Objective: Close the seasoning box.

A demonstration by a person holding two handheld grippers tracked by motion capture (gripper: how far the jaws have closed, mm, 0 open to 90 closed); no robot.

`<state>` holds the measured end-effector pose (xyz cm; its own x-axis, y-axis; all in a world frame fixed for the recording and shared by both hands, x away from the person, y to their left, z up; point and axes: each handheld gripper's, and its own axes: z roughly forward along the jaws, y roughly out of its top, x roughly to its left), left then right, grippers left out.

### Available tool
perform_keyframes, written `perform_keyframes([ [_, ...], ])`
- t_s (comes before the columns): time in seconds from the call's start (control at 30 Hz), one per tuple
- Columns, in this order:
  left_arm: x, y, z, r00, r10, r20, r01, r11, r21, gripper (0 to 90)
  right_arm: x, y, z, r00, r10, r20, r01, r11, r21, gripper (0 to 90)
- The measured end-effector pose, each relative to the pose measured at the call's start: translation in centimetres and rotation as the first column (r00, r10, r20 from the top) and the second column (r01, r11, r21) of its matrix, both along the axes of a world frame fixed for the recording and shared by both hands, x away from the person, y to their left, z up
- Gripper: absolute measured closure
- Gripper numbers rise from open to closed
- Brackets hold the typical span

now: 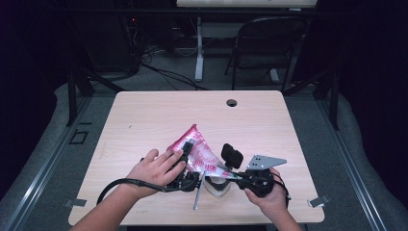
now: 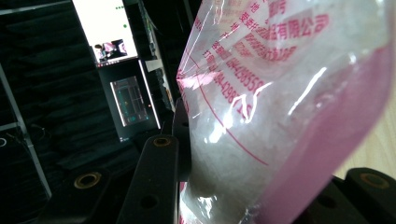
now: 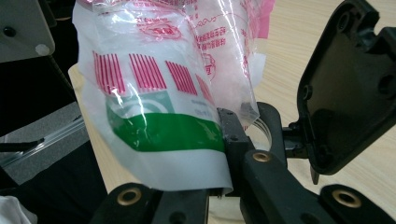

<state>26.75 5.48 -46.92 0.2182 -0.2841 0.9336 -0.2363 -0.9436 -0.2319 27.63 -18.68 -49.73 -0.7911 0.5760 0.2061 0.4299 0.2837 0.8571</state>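
**Bag held up between both grippers**

The plastic bag (image 1: 197, 149) hangs just above the table (image 1: 144, 120), near its front edge. The left gripper (image 1: 185, 166) and right gripper (image 1: 231, 175) each clamp an edge. It looks sealed, perhaps; opening or emptying probably remains.

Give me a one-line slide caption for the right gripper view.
Right tool pinching the edge of a clear plastic bag with red and green print, above a light wood table.
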Motion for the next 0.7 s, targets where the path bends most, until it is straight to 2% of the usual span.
perform_keyframes([
  [0.33,0.11,-0.14,0.01,1.0,-0.003,0.004,0.003,0.9999,-0.013,74.9,0.03,-0.03,0.02,0.9996,0.024,-0.015,-0.024,0.9997,-0.001,90.0],
  [0.37,0.1,-0.23,0.1,0.9997,-0.014,0.02,0.014,0.9999,-0.001,74.9,0.04,-0.06,0.02,0.9996,0.025,-0.016,-0.025,0.9997,-0.002,90.0],
  [0.5,0.04,-0.25,0.09,0.9999,-0.006,0.013,0.006,1.0,-0.008,74.9,0.09,-0.12,0.0,0.9992,0.03,-0.024,-0.031,0.9995,-0.005,90.0],
  [0.6,-0.05,-0.28,0.04,0.9994,-0.016,0.03,0.017,0.9998,-0.012,74.9,0.1,-0.09,-0.06,0.9993,0.026,-0.026,-0.026,0.9997,-0.006,90.0],
  [0.7,-0.07,-0.3,0.03,0.9996,-0.013,0.025,0.014,0.9998,-0.016,74.9,0.14,-0.1,-0.11,0.9992,0.028,-0.029,-0.028,0.9996,-0.007,90.0],
])
